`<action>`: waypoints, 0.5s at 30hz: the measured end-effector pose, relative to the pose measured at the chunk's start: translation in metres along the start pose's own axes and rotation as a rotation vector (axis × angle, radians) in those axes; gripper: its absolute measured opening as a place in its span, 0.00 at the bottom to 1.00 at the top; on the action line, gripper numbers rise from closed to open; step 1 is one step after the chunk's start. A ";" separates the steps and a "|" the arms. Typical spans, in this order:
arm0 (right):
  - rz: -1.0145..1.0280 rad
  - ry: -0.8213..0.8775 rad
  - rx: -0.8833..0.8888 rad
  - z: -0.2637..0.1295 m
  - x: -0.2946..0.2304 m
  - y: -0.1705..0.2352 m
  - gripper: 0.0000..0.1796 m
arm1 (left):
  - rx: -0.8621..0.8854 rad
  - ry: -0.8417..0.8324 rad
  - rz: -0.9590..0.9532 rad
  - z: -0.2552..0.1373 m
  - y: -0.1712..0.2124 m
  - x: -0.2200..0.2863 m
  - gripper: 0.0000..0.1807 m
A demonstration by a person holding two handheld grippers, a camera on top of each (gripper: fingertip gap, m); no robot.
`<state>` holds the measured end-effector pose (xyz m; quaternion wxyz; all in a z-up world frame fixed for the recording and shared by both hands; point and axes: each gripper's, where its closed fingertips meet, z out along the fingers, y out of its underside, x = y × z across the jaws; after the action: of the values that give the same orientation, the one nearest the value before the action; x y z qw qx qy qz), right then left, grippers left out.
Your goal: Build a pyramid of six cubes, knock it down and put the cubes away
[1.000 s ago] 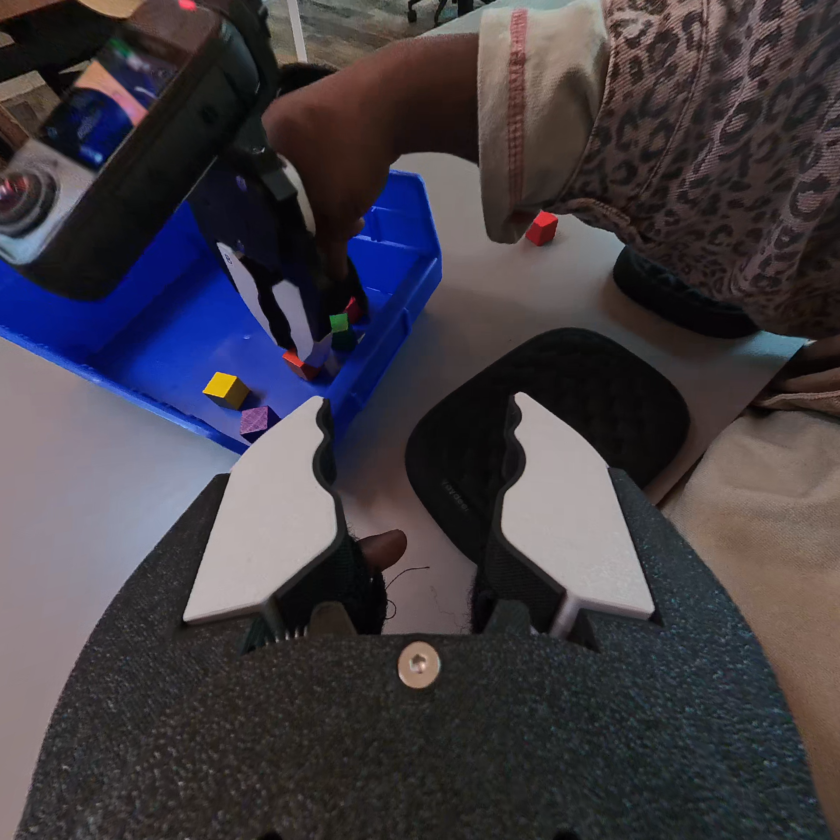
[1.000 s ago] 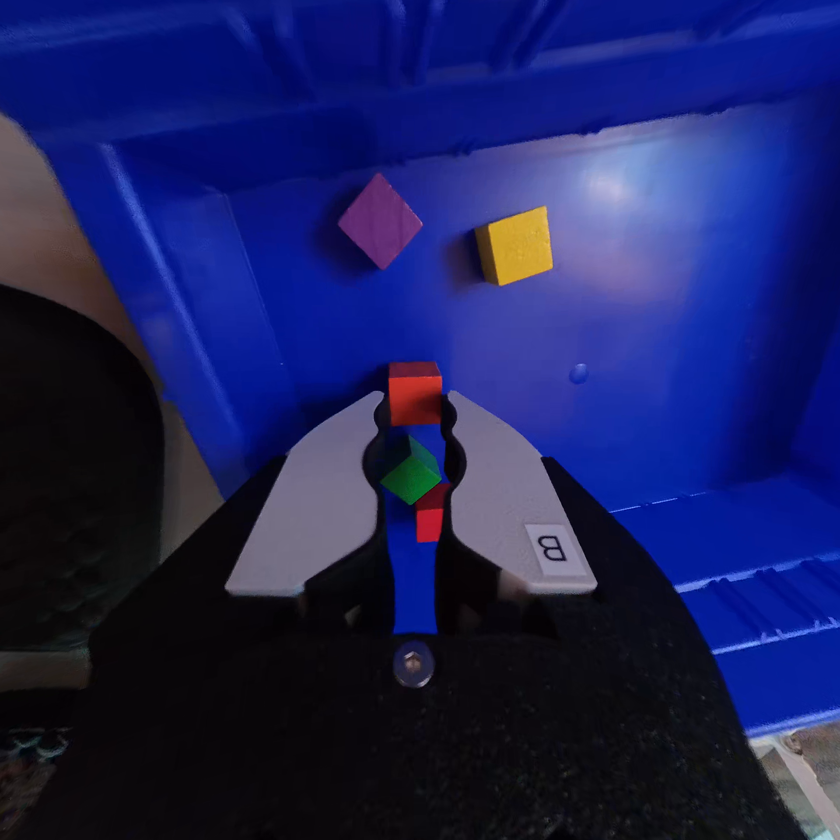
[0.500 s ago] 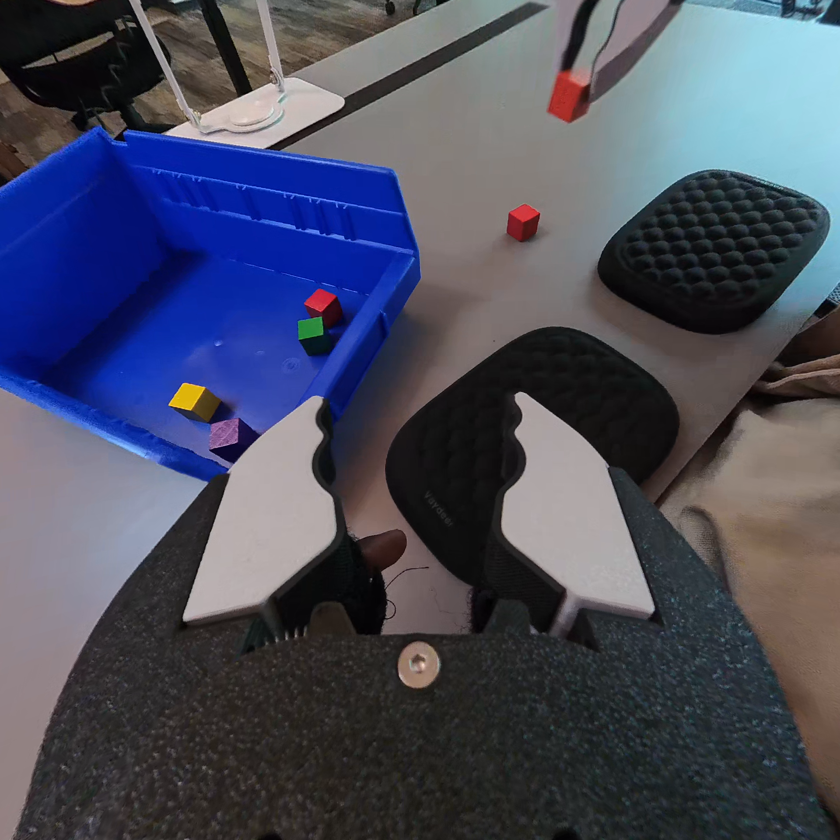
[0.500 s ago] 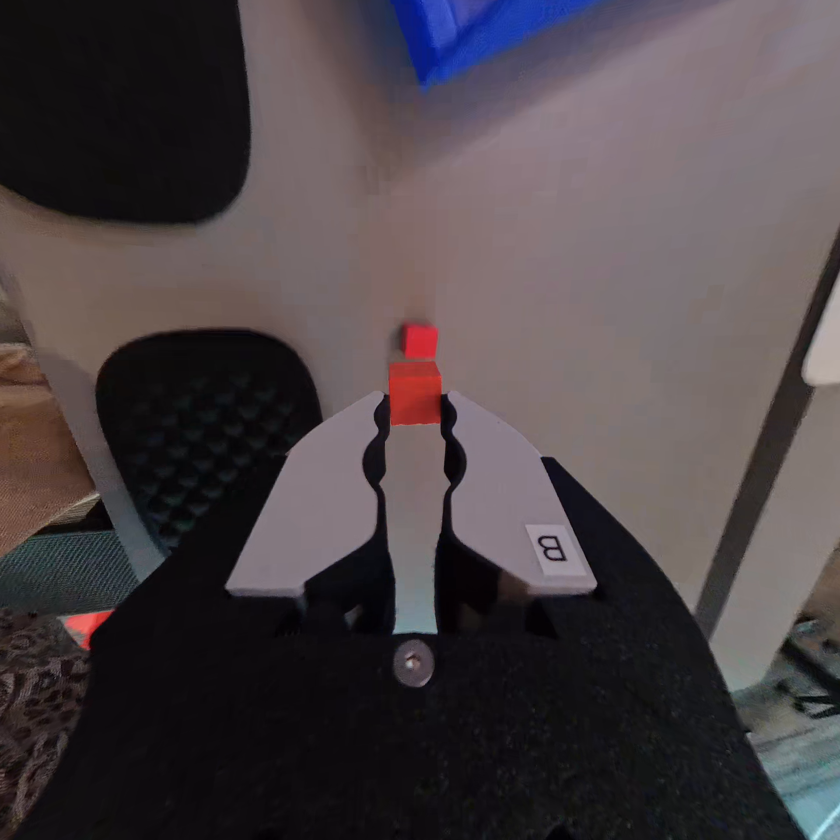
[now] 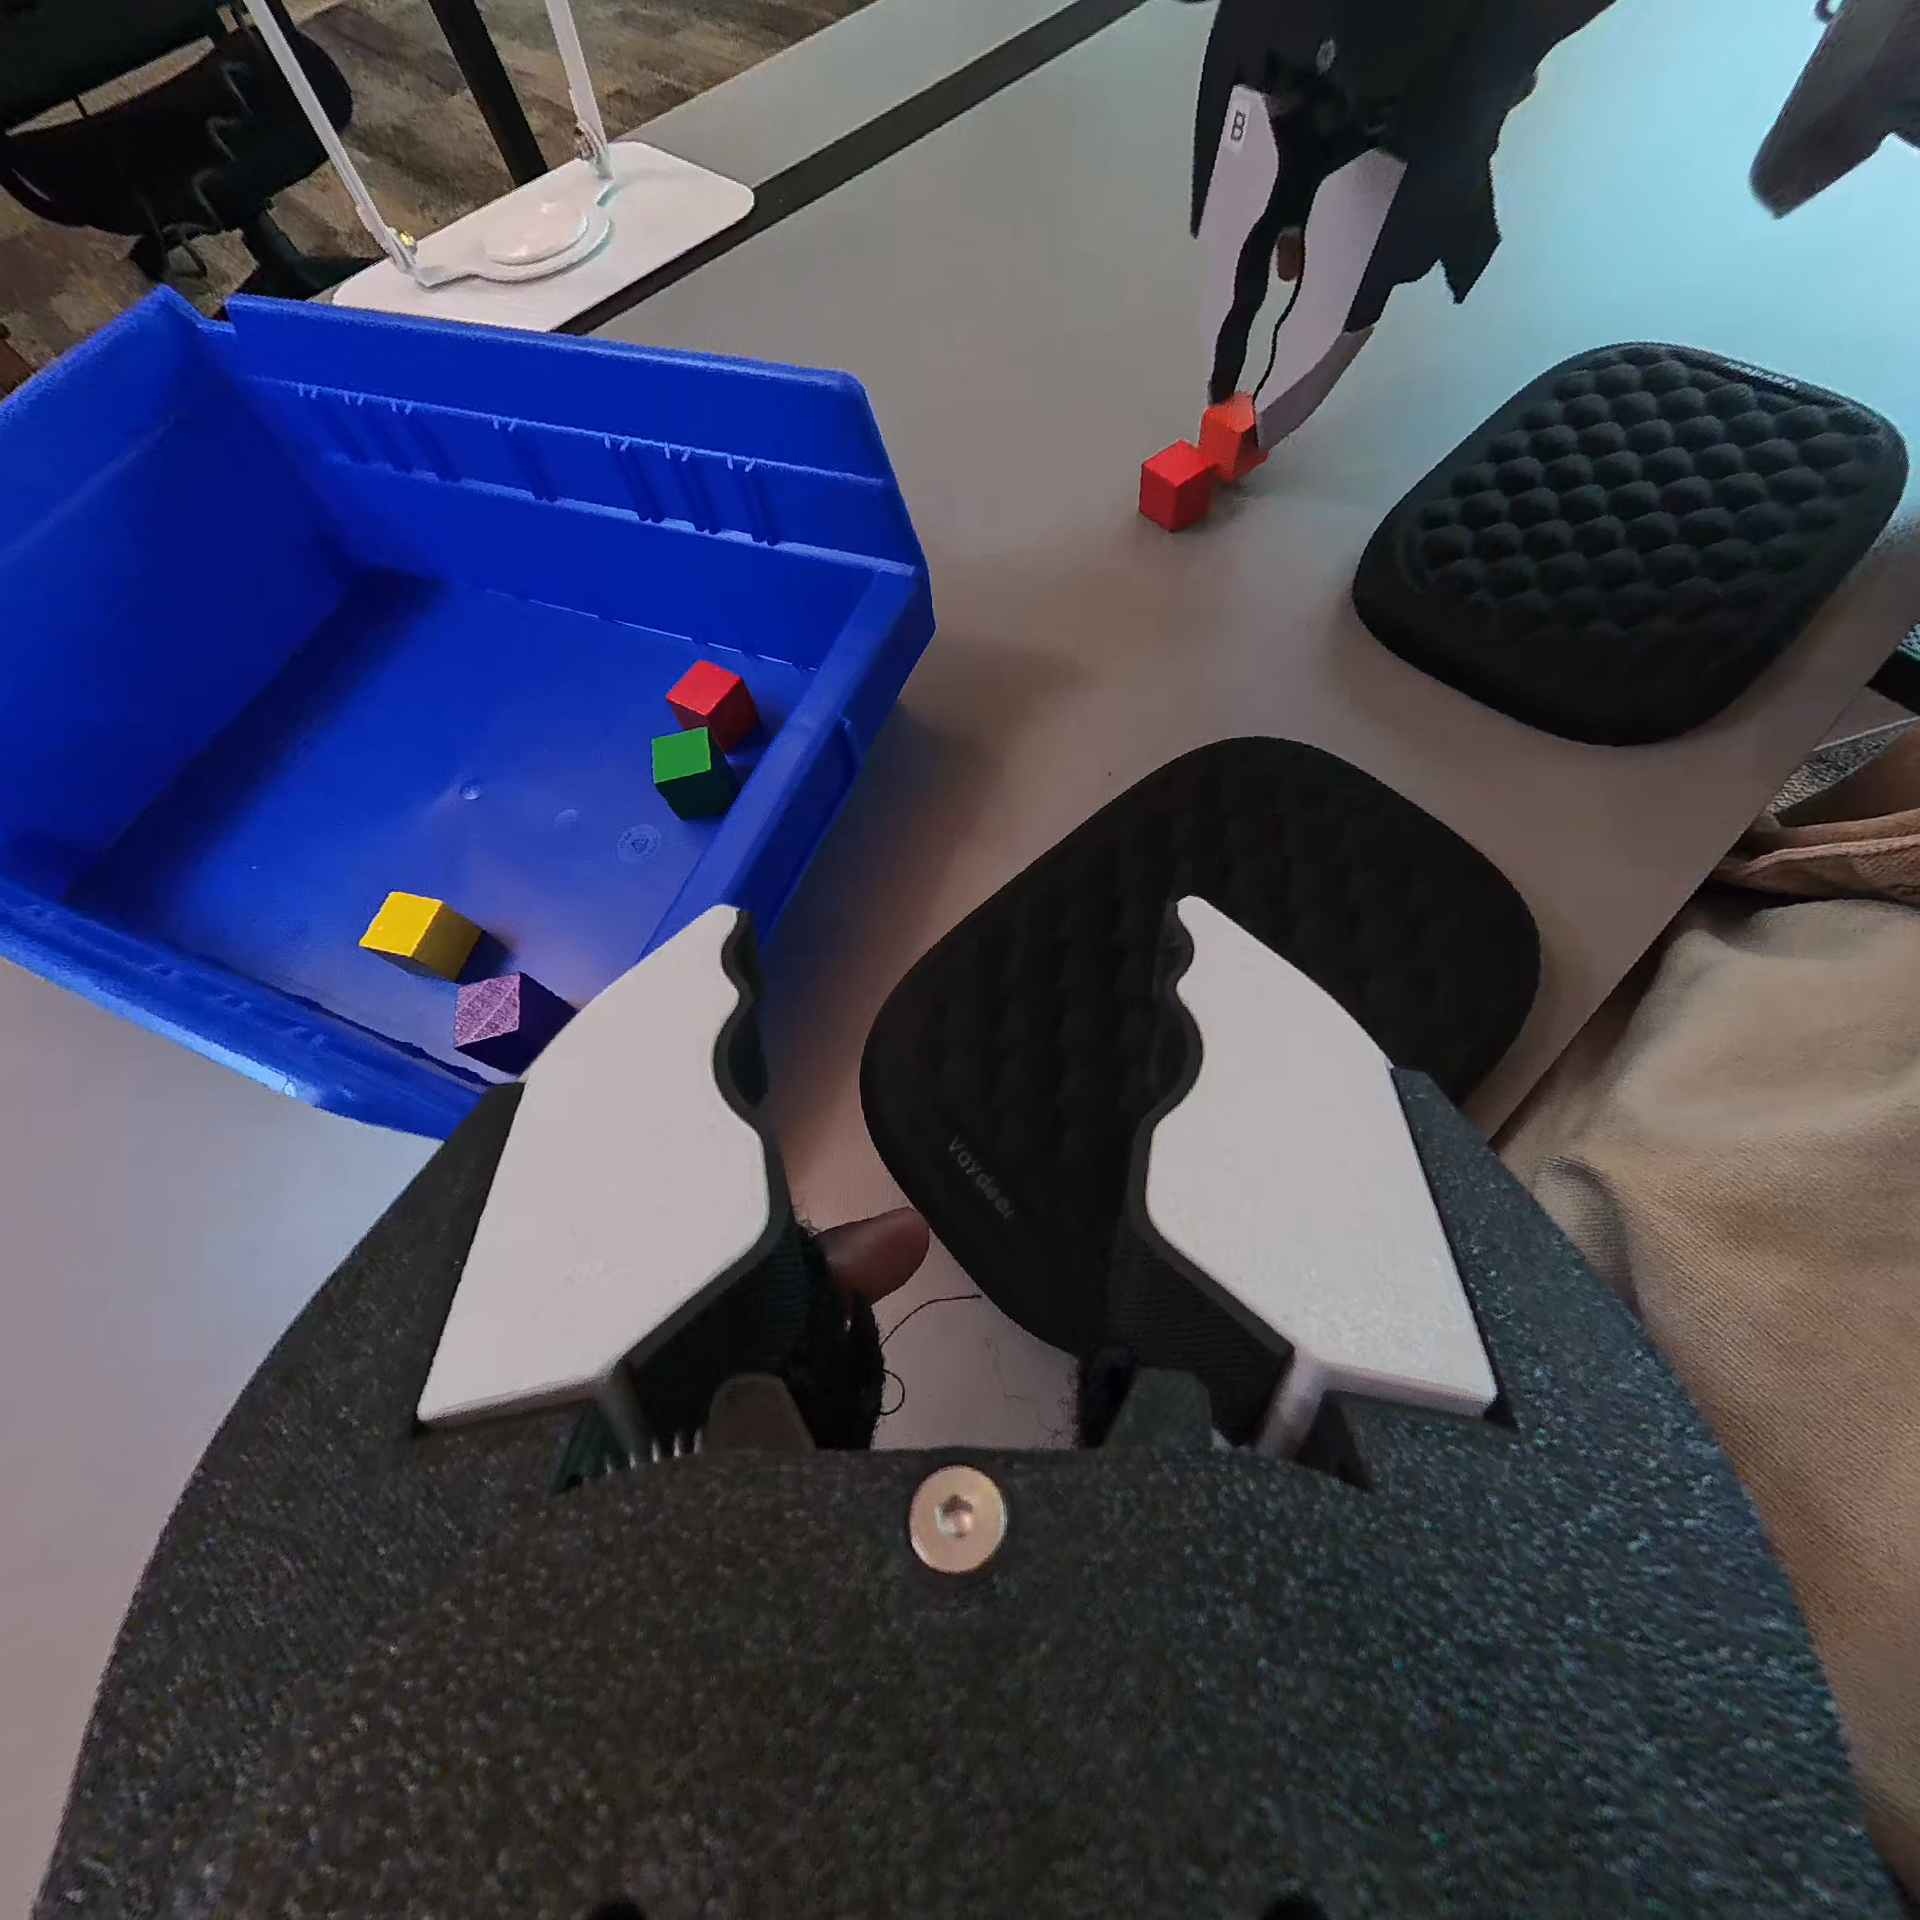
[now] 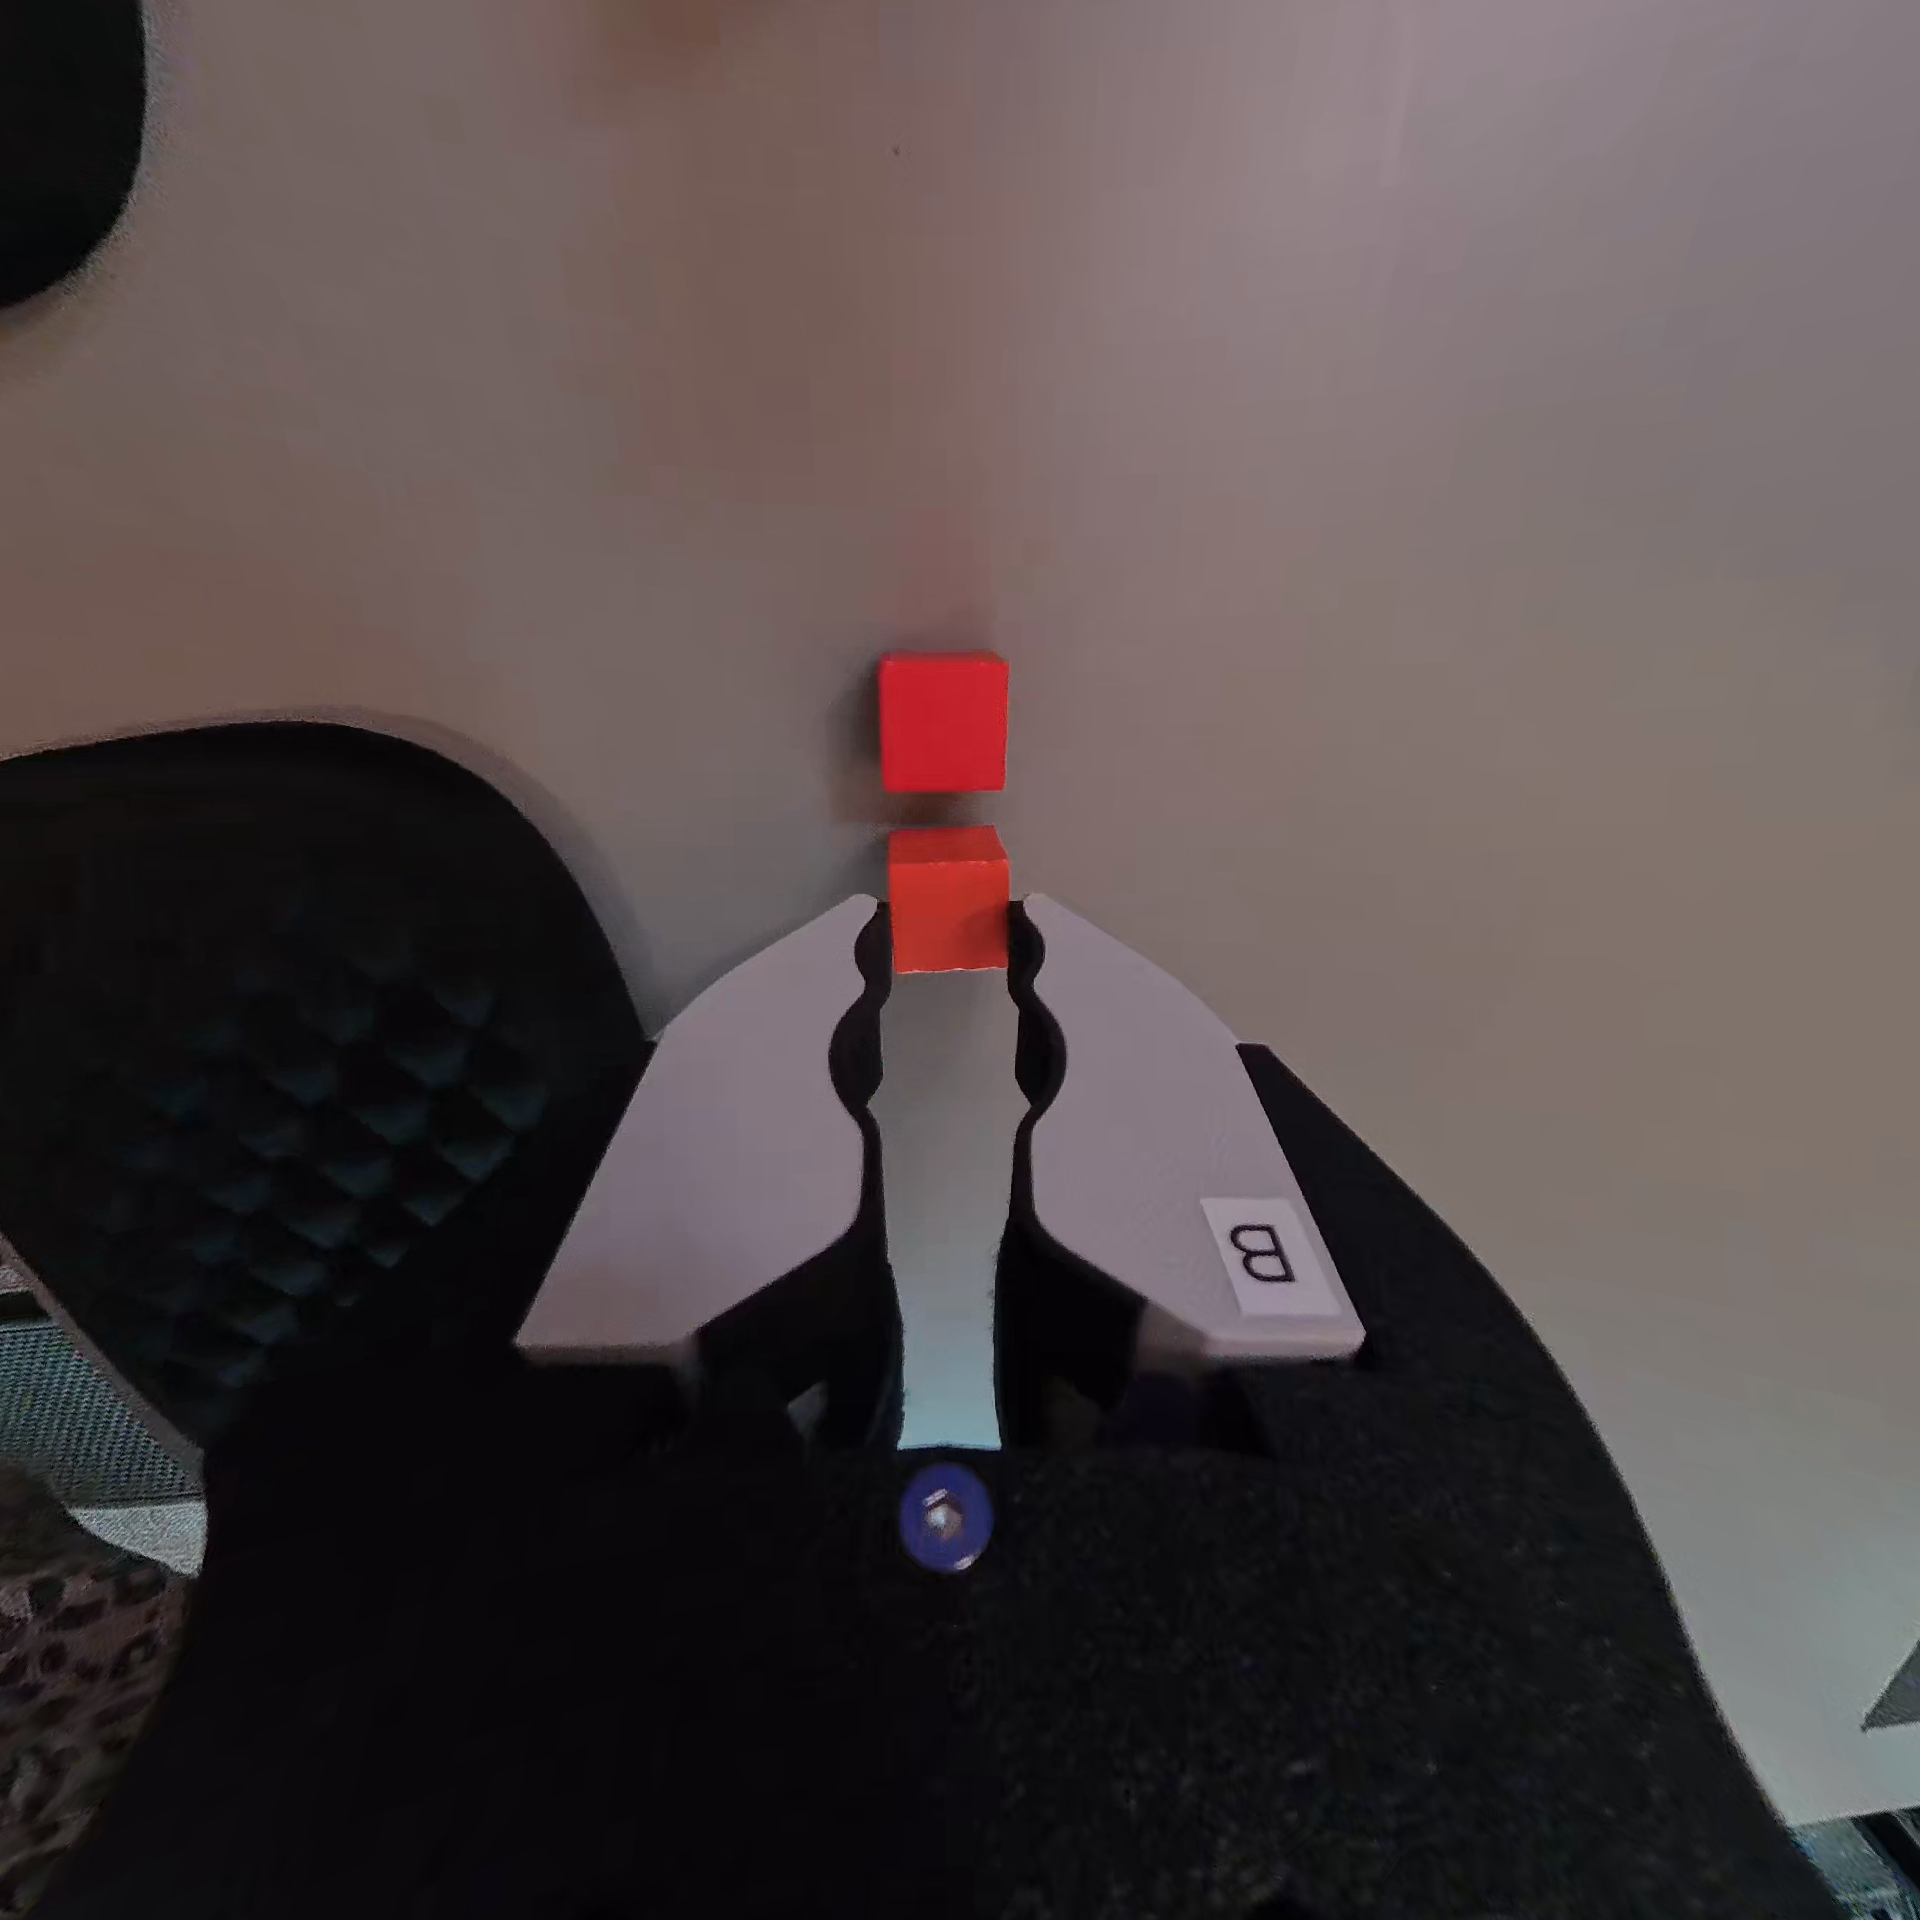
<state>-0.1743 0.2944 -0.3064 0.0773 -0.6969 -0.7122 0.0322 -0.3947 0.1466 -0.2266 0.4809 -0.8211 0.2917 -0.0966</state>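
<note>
My right gripper [image 6: 951,914] is shut on an orange-red cube [image 6: 949,900] and holds it down at the grey table, right beside a red cube [image 6: 943,721] that lies there. In the left wrist view the same gripper [image 5: 1242,410] shows at the far side with its cube [image 5: 1228,436] next to the red cube [image 5: 1174,486]. My left gripper [image 5: 961,940] is open and empty, over the near black pad [image 5: 1351,883]. The blue bin [image 5: 156,582] holds red [image 5: 712,701], green [image 5: 686,769], yellow [image 5: 416,932] and purple [image 5: 494,1013] cubes.
A second black pad [image 5: 1631,540] lies to the right of the two red cubes; it also shows in the right wrist view [image 6: 270,1039]. A white lamp base [image 5: 540,223] stands behind the bin. The table edge runs along the right, with beige cloth [image 5: 1766,1143] beyond it.
My right gripper has carried the orange-red cube out of the blue bin, across the table, and down beside the lone red cube. The left gripper has stayed open and still.
</note>
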 end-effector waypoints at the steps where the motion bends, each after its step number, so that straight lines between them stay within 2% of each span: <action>1: -0.006 0.000 -0.001 0.002 0.001 -0.001 0.12 | -0.001 -0.003 0.000 -0.001 0.001 0.000 0.41; 15: -0.041 -0.002 0.015 0.007 0.002 -0.014 0.12 | -0.007 -0.012 -0.005 -0.002 0.004 -0.003 0.41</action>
<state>-0.1898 0.2961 -0.3113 0.0825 -0.6817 -0.7260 0.0370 -0.3997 0.1458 -0.2282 0.4795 -0.8242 0.2869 -0.0918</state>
